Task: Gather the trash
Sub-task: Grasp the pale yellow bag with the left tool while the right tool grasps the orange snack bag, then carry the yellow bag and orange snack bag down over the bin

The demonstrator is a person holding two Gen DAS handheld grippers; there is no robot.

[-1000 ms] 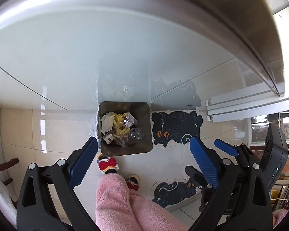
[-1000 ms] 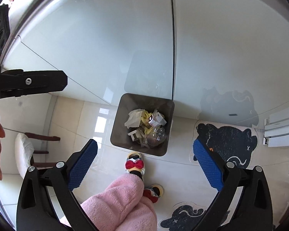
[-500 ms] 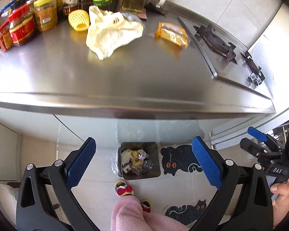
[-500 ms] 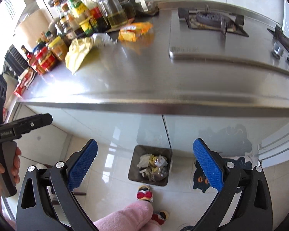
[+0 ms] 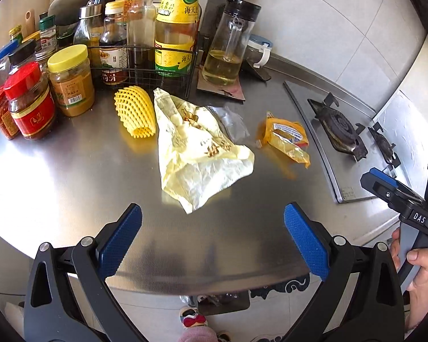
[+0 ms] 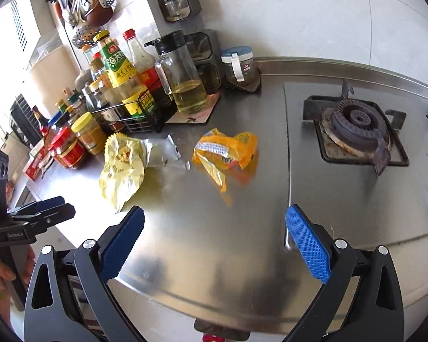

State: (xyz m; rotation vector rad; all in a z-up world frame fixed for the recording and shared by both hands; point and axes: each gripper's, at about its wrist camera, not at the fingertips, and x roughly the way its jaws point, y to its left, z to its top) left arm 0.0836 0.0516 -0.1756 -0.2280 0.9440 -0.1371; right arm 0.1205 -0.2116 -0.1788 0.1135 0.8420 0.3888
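Trash lies on the steel counter: a crumpled pale yellow bag, a yellow foam fruit net, a clear plastic wrapper and an orange snack wrapper. My left gripper is open and empty, just in front of the yellow bag. My right gripper is open and empty, in front of the orange wrapper. A dark trash bin shows on the floor below the counter edge.
Sauce jars and bottles in a wire rack crowd the back left. An oil jug stands behind the trash. A gas stove is on the right. The counter's front edge is close below both grippers.
Both grippers have risen from over the floor bin up to the counter top and closer to the trash. Both stay open and empty.
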